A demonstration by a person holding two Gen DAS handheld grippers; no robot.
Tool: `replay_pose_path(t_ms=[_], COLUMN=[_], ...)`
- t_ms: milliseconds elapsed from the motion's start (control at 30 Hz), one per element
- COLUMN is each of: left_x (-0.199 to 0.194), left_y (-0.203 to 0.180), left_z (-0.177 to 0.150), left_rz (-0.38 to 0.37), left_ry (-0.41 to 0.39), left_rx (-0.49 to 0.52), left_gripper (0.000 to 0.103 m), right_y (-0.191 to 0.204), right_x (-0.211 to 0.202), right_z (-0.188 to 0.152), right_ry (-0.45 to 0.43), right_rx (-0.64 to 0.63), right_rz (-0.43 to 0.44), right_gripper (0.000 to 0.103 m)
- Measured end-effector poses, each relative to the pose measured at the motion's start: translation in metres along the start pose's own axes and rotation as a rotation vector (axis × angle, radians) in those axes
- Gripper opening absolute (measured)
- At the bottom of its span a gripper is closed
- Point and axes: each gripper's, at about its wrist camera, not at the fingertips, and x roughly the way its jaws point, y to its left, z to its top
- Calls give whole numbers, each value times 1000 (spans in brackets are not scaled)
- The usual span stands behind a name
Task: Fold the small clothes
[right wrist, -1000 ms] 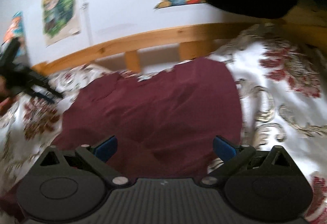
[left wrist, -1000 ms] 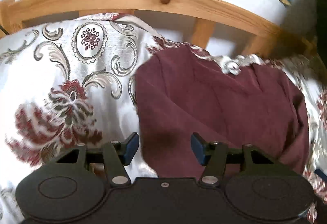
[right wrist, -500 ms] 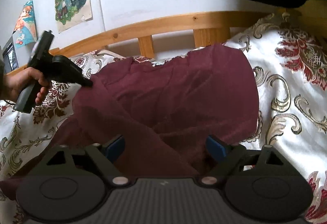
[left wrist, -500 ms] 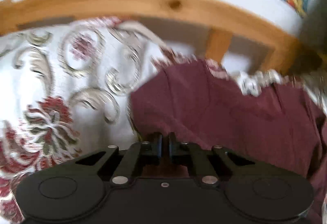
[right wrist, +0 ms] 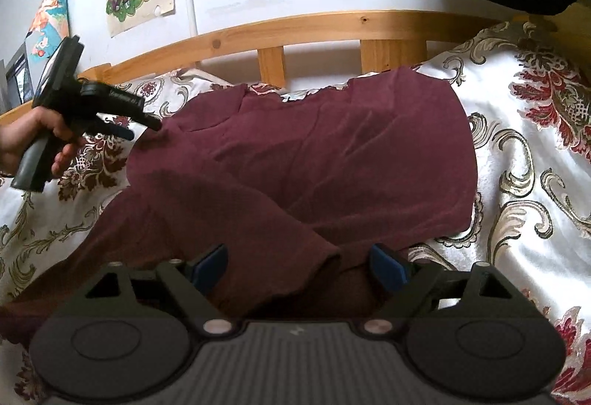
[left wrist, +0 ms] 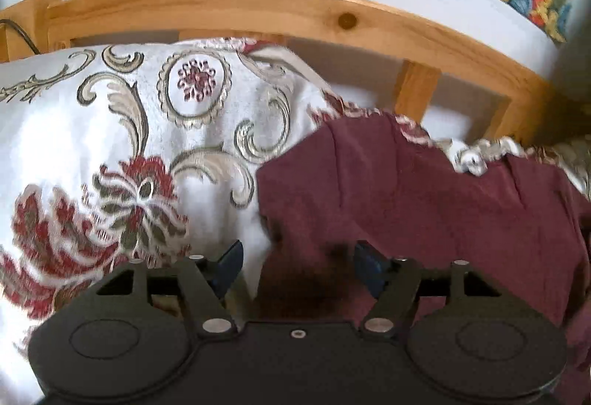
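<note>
We hold the left gripper point(left wrist: 297, 266) over the shirt's point(left wrist: 424, 205) left edge, jaws opening, gripping nothing. Our right gripper point(right wrist: 298, 266) gapes wide over its near hem, unpinched.

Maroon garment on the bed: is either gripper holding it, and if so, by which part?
Nothing is held. The left gripper is opening over the maroon garment's edge; the right gripper stands open over its near hem.

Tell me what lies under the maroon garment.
The maroon garment lies on a white satin bedspread with red floral pattern, which shows all around it. Whatever sits directly beneath the cloth is covered.
</note>
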Motion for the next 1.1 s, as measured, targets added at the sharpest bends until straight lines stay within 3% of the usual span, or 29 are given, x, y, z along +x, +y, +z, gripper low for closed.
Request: replay_pose_path(t_ms=[167, 367, 533, 600, 667, 767, 833, 933, 967, 1100], left_x=[5, 2, -2, 6, 12, 10, 4, 4, 5, 6], left_y=[17, 23, 8, 5, 9, 15, 18, 26, 27, 36], left_z=[-31, -45, -40, -39, -37, -36, -38, -41, -40, -37], left_rz=[55, 49, 35, 25, -11, -40, -34, -28, -23, -51], left_ry=[60, 36, -17, 14, 49, 86, 107, 156, 160, 178], left_rx=[-13, -36, 126, 166, 119, -89, -223, -334, -320, -318], left_gripper=[74, 73, 74, 67, 41, 17, 15, 18, 28, 46], right_y=[1, 2, 3, 3, 3, 1, 0, 0, 0, 3], right_x=[0, 2, 0, 0, 0, 1, 0, -1, 0, 0], right_z=[0, 0, 0, -1, -1, -1, 0, 1, 1, 0], right_ry=[7, 24, 20, 20, 21, 25, 22, 19, 19, 22], right_rx=[-7, -12, -14, -14, -12, -6, -1, -5, -8, -33], right_rz=[-8, -14, -19, -19, -19, -23, -26, -26, -25, -25], right_gripper=[89, 89, 89, 90, 90, 90, 90, 90, 90, 90])
